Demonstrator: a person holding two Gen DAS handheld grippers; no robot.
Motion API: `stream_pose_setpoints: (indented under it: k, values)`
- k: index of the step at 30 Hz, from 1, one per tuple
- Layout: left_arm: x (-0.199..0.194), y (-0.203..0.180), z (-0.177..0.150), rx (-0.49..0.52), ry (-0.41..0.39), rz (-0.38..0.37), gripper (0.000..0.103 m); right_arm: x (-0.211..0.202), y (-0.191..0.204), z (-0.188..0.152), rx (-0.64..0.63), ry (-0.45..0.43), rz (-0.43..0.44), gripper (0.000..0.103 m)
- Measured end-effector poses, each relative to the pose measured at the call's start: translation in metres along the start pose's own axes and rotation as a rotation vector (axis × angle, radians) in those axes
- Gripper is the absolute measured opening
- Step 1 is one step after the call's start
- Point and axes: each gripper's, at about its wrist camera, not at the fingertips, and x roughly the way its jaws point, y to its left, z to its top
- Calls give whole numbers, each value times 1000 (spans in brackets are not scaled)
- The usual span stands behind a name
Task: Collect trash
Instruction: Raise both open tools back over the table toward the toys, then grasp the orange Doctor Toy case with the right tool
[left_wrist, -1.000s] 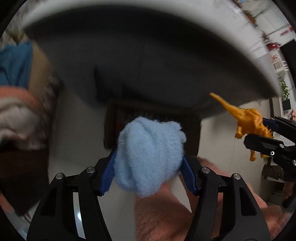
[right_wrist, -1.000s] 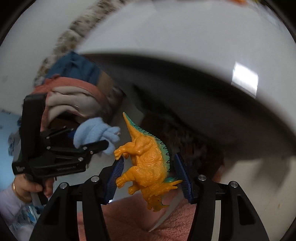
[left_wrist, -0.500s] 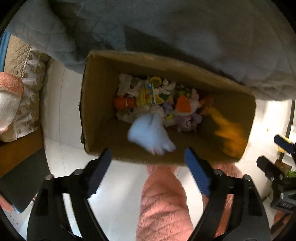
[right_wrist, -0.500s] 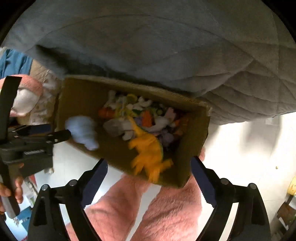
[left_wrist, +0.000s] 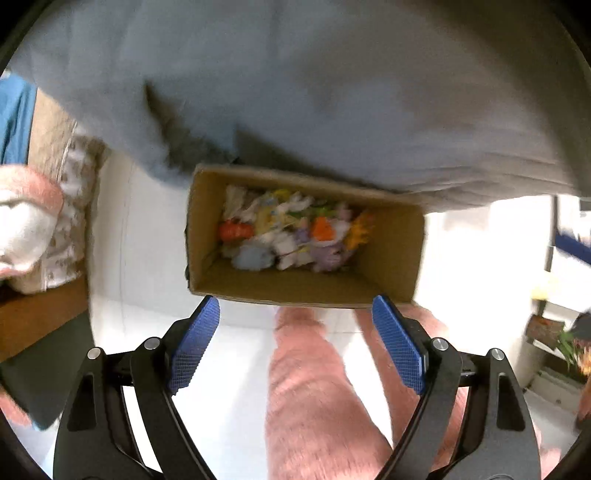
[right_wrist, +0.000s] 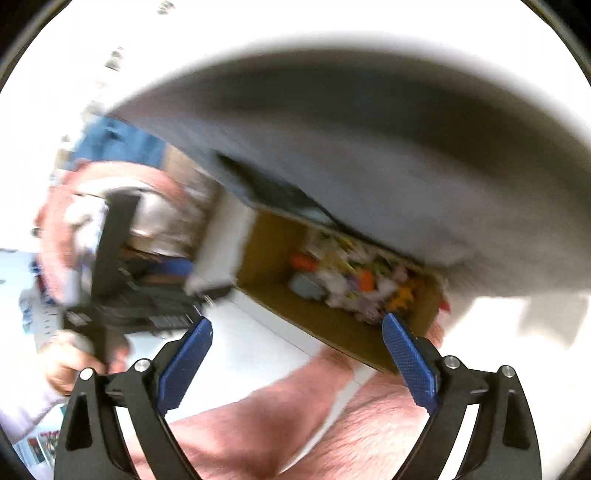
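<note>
Right gripper (right_wrist: 297, 354) jaws wide, just been opening, nothing between. Beyond tips: open box (right_wrist: 334, 332), blurred, holding mixed litter, orange dinosaur (right_wrist: 400, 297) near right pad, blue fluff (right_wrist: 304, 288) centre. Left gripper (right_wrist: 122, 288) off to left. Grey blanket (right_wrist: 388, 166) beyond box.

A home bedroom: quilted grey bedspread (left_wrist: 332, 92), white tiled floor (left_wrist: 140, 240)

- No words or numbers can be read in either view — both are blurry.
- The left gripper (right_wrist: 147, 310), seen from the right wrist, has a small white label on its black side — the print is too smeared to read.
</note>
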Motion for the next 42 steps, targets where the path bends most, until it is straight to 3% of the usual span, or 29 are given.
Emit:
stream_pose_setpoints:
  k: [3, 4, 7, 11, 15, 17, 20, 23, 26, 30, 32, 35, 37, 42]
  values:
    - [-48, -21, -1, 38, -85, 15, 88, -78, 13, 21, -55, -137, 101, 93]
    - [-63, -27, 2, 38, -119, 5, 88, -103, 14, 32, -77, -200, 97, 98]
    - [-98, -46, 21, 26, -189, -49, 88, -148, 0, 68, -117, -338, 49, 98]
    - [-134, -69, 56, 4, -285, -74, 88, -167, -42, 133, -157, -417, -76, 98]
    - [-158, -99, 94, -22, -371, -83, 88, -157, -99, 227, -166, -421, -115, 98]
    - [-156, -115, 111, -39, -375, -65, 88, -152, -118, 272, -183, -418, -124, 98]
    - [-151, -134, 134, -95, -371, -88, 88, -140, -129, 338, -283, -410, -221, 98]
    - [-145, -149, 156, -162, -362, -99, 88, -113, -139, 396, -384, -343, -322, 98]
    - [-145, -157, 171, -209, -380, -97, 88, -89, -144, 434, -456, -291, -371, 97]
    - [-148, -161, 193, -252, -393, -82, 88, -75, -143, 456, -579, -267, -393, 92]
    - [-151, -158, 206, -271, -404, -64, 88, -77, -140, 458, -630, -263, -353, 70]
    - [-158, -150, 225, -290, -434, -29, 88, -80, -136, 451, -660, -262, -371, 70]
    - [-162, -143, 242, -306, -456, -1, 88, -85, -140, 444, -642, -248, -325, 70]
    - [-167, -129, 309, -299, -530, 28, 88, -140, -153, 407, -548, -340, -155, 70]
